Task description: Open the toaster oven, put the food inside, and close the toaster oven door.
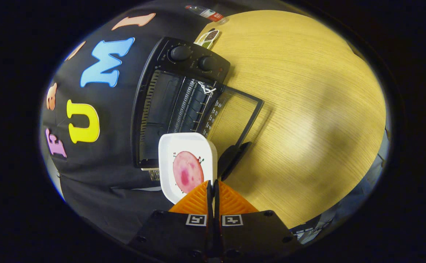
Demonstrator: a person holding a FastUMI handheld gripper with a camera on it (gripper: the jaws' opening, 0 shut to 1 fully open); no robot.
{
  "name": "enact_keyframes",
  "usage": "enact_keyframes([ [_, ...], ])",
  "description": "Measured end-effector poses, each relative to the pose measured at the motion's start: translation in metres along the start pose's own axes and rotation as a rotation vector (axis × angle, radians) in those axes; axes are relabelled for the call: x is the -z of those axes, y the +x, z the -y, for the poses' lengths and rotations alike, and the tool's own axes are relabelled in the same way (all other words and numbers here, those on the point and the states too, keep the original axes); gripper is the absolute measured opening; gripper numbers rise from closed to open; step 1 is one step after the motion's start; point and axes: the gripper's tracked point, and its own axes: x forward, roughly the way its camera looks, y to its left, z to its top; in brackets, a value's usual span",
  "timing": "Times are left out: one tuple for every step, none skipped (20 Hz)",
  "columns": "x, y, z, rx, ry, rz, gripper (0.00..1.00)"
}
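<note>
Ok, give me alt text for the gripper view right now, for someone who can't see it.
The gripper is pinched on the rim of a white dish holding a pink slice of food, carried in front of the open toaster oven. The oven's glass door lies folded down over the wooden table, wire rack visible inside.

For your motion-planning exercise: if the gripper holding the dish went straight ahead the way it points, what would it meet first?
Probably the oven: its door is down and the cavity lies just beyond the dish clamped in the gripper. Depth is unclear.
</note>
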Motion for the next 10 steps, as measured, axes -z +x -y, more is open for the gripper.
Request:
enact_keyframes([
  [-0.004,0.005,-0.003,0.001,0.011,0.004,0.02],
  [-0.009,0.011,-0.007,0.003,0.024,0.015,0.01],
  [-0.014,0.017,-0.011,0.002,0.036,0.025,0.02],
  [-0.021,0.024,-0.015,0.002,0.047,0.038,0.02],
  [-0.026,0.03,-0.019,0.001,0.063,0.048,0.01],
  [-0.032,0.037,-0.024,-0.001,0.086,0.06,0.02],
  [-0.037,0.042,-0.028,-0.003,0.105,0.07,0.02],
  [-0.041,0.048,-0.031,-0.004,0.122,0.079,0.02],
  [-0.045,0.054,-0.034,-0.002,0.134,0.085,0.02],
  [-0.046,0.061,-0.037,0.0,0.143,0.086,0.02],
])
